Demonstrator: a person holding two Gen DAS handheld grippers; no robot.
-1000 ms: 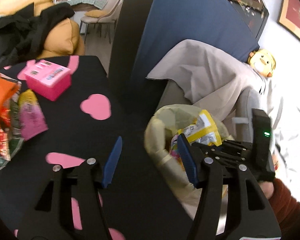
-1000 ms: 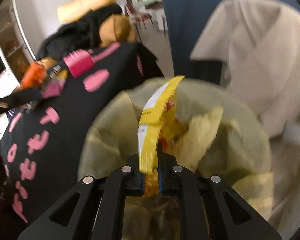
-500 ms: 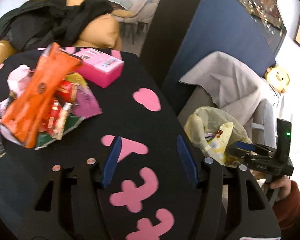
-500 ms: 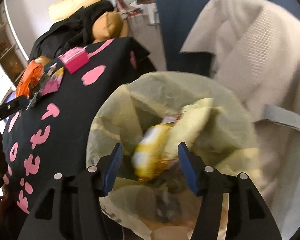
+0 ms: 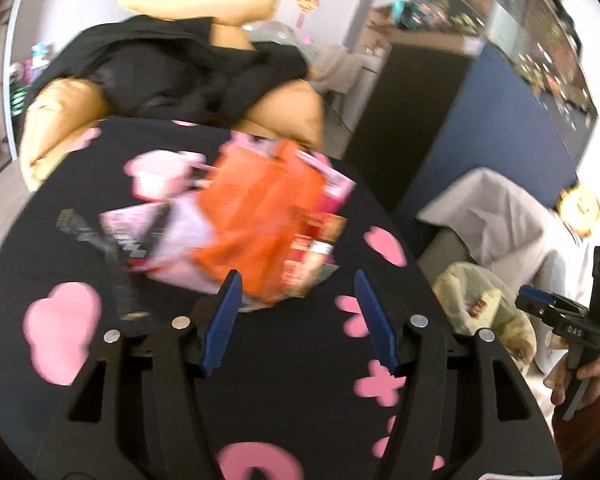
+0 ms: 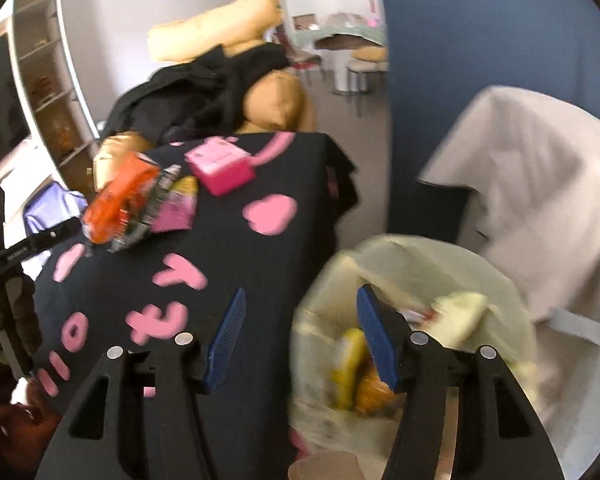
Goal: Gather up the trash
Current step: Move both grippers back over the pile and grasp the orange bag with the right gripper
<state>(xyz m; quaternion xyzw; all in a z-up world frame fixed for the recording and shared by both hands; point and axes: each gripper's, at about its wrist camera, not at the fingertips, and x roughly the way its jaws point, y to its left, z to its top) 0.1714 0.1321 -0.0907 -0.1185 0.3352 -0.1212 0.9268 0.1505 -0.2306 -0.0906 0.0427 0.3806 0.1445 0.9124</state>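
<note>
A pile of snack wrappers topped by an orange wrapper lies on the black tablecloth with pink shapes. My left gripper stands open just in front of the pile; the wrapper's near edge shows blurred between the tips, not pinched. In the right wrist view the same orange wrapper is at the far left. My right gripper is open and empty, over the table edge beside the pale yellow trash bag. A yellow wrapper lies inside the bag. The trash bag also shows at the right of the left wrist view.
A pink box stands behind the pile. Tan cushions with black clothing lie past the table. A blue partition and a chair under beige cloth stand behind the bag. A hand holds the right gripper.
My right gripper opened and dropped the yellow wrapper into the bag, then rose and swung left. My left gripper swung from the bag to the wrapper pile, still open.
</note>
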